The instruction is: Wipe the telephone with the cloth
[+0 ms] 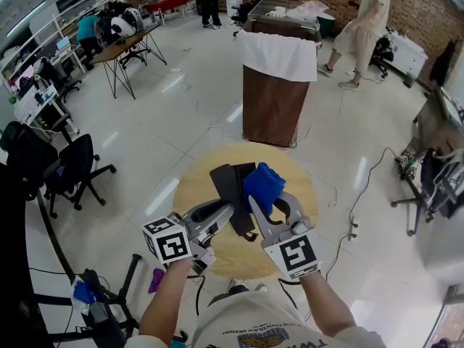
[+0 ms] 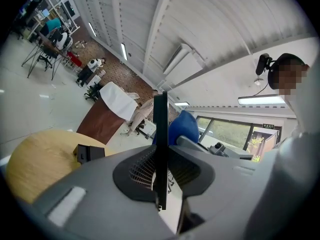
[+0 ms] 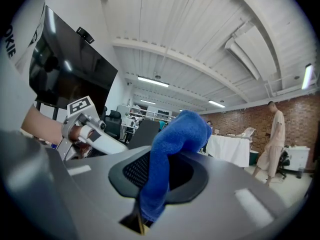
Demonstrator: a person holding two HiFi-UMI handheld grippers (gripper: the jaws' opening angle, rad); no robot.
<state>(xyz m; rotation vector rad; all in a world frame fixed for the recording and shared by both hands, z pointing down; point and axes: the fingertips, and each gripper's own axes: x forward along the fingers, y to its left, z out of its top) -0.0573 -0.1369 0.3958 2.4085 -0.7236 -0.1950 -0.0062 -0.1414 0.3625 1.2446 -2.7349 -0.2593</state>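
Observation:
In the head view both grippers meet over a round wooden table (image 1: 203, 187). My left gripper (image 1: 230, 212) is shut on a flat black telephone (image 1: 233, 187), held off the table and seen edge-on as a thin upright slab (image 2: 160, 144) between the jaws (image 2: 160, 170). My right gripper (image 1: 265, 203) is shut on a blue cloth (image 1: 263, 185), which bulges out past the jaws (image 3: 157, 184) as a folded lump (image 3: 175, 139). The cloth (image 2: 183, 128) lies right against the telephone's face, on its right side. The telephone shows dark behind the cloth (image 3: 142, 132).
A small black block (image 2: 90, 153) lies on the table to the left of the telephone. Beyond the table stands a brown bin draped in white (image 1: 274, 93). Office chairs (image 1: 69, 169) are at the left, a cable (image 1: 355, 216) on the floor at right, and people at the back.

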